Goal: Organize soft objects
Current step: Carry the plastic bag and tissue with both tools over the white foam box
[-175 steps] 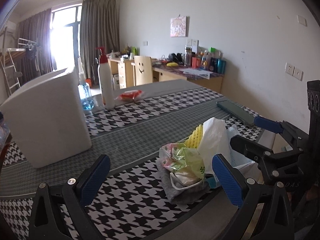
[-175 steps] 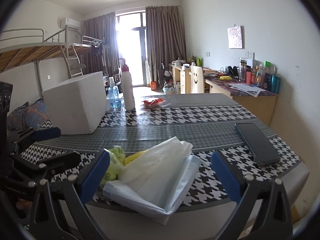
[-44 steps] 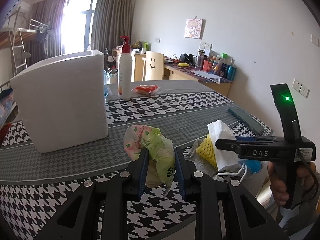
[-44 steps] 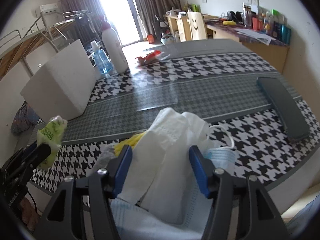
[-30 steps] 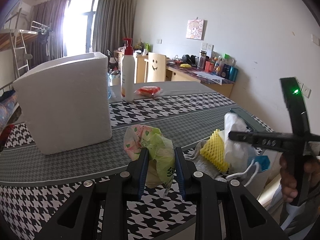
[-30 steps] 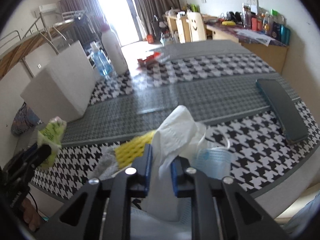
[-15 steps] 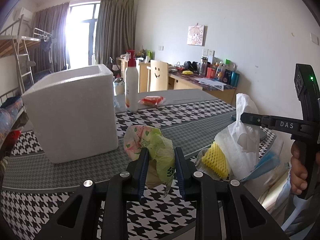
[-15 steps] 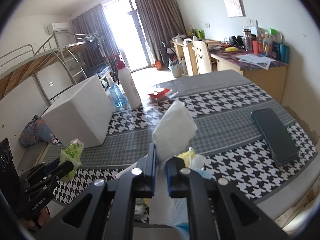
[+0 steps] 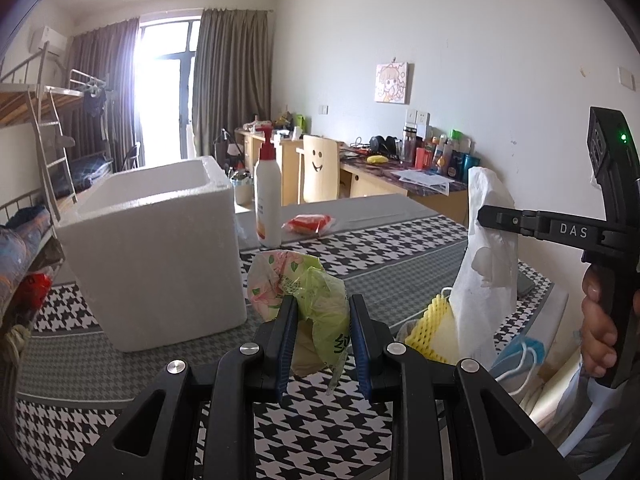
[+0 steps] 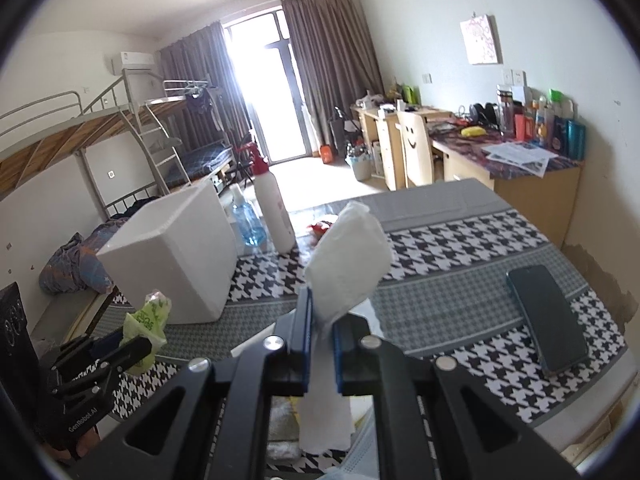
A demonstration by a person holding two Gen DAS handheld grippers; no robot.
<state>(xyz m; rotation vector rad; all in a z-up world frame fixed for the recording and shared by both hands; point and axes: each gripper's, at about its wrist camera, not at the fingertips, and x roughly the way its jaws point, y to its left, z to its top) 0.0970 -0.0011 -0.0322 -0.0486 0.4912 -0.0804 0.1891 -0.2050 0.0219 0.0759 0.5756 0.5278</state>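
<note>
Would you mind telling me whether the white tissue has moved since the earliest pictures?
Yes. The white tissue, clamped in the right gripper, has risen off the pile; it now hangs above the houndstooth table.

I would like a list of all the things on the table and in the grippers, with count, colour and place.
foam box: 1, white, far left of table
pump bottle: 1, white with red top, behind box
spray bottle: 1, blue, beside pump bottle
red packet: 1, far side
phone: 1, dark, right side
foam net: 1, yellow, near edge
face mask: 1, blue, near edge
plastic bag: 1, green and pink, in left gripper
tissue: 1, white, in right gripper
hand: 1, on right gripper's handle
</note>
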